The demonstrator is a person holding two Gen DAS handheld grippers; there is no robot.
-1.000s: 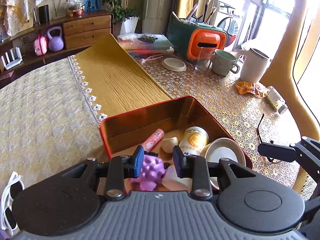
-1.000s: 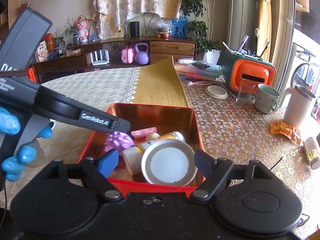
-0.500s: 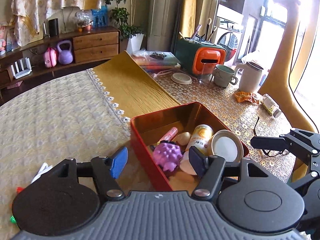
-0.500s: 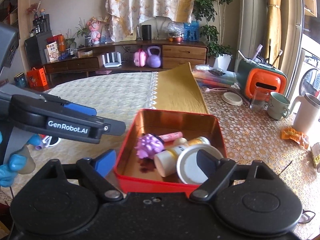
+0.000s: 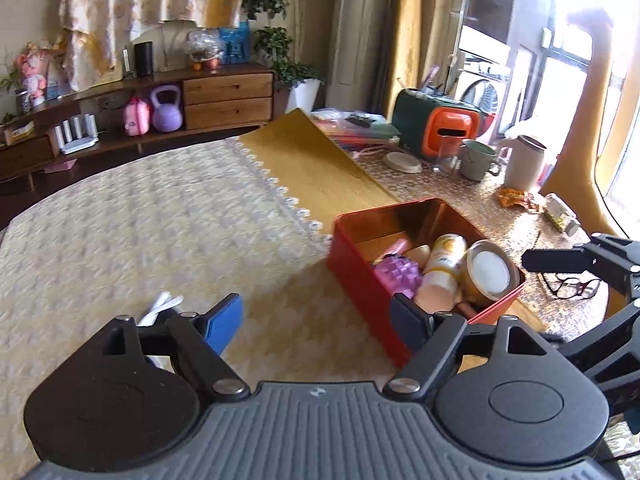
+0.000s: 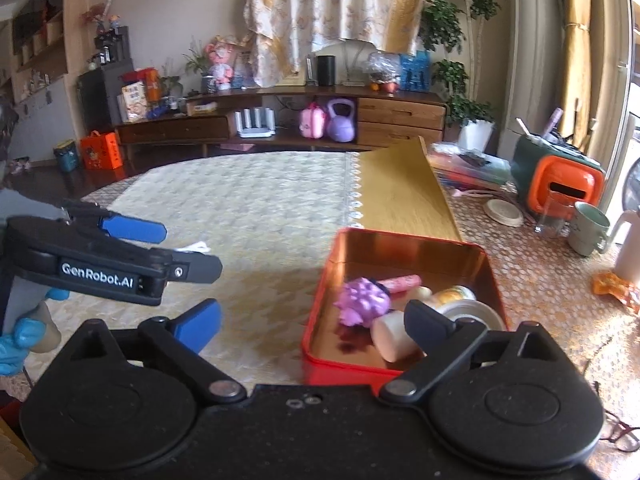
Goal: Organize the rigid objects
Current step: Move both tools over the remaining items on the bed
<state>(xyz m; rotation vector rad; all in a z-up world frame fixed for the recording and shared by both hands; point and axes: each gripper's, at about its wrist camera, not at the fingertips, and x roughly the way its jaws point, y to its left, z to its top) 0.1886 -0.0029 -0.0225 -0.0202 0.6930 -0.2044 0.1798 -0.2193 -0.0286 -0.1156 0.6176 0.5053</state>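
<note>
A red tin (image 5: pixel 352 276) stands on the table where the cream cloth meets the yellow runner. Inside lie a purple spiky ball (image 5: pixel 396 276), a yellow bottle (image 5: pixel 444 256), a round tin with a white lid (image 5: pixel 486 272) and a pink tube (image 5: pixel 394 246). My left gripper (image 5: pixel 316 316) hovers over the cloth left of the tin, its jaws opening with nothing between them. My right gripper (image 6: pixel 312 318) sits before the tin's (image 6: pixel 400 240) near left corner, jaws opening wide and empty. The ball (image 6: pixel 362 300) rests in the tin. A white object (image 5: pixel 160 306) lies by the left blue pad.
On the lace cloth to the right stand a green mug (image 5: pixel 476 160), a white jug (image 5: pixel 524 164), a glass and a green-and-orange box (image 5: pixel 436 128). Dark glasses (image 5: pixel 572 284), a snack wrapper and a small bottle lie near the right edge. A blue-gloved hand (image 6: pixel 20 340) holds the left gripper.
The left gripper let go of the purple ball, which now lies in the tin, opened and drew back to the left. The right gripper opened wider and backed away from the tin.
</note>
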